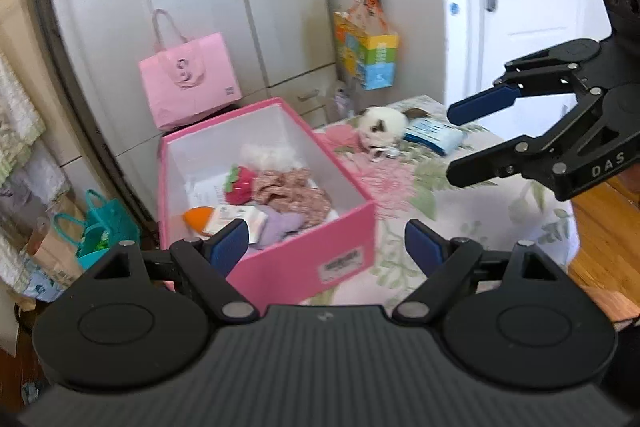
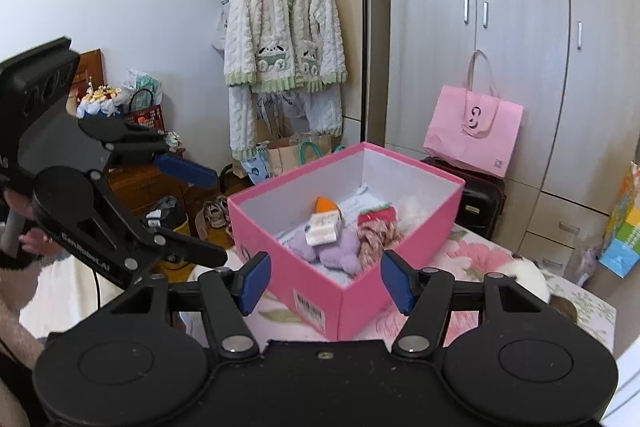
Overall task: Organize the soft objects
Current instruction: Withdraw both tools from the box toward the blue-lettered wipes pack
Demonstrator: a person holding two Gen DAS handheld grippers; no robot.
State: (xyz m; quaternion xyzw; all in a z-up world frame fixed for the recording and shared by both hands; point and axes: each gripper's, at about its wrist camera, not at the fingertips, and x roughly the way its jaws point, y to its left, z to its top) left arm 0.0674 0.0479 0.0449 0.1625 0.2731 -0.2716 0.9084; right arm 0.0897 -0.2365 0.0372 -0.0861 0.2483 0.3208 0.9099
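An open pink box stands on the floral tablecloth. In it lie a strawberry plush, a floral cloth, a purple soft toy, an orange piece and a white pack. A white plush cat and a blue tissue pack lie on the table beyond the box. My left gripper is open and empty before the box; it also shows in the right wrist view. My right gripper is open and empty; in the left wrist view it hovers near the tissue pack.
A pink tote bag stands behind the box against grey wardrobes. A colourful bag hangs by the white door. A clothes rack with a fleece jacket stands at the left, with bags below it.
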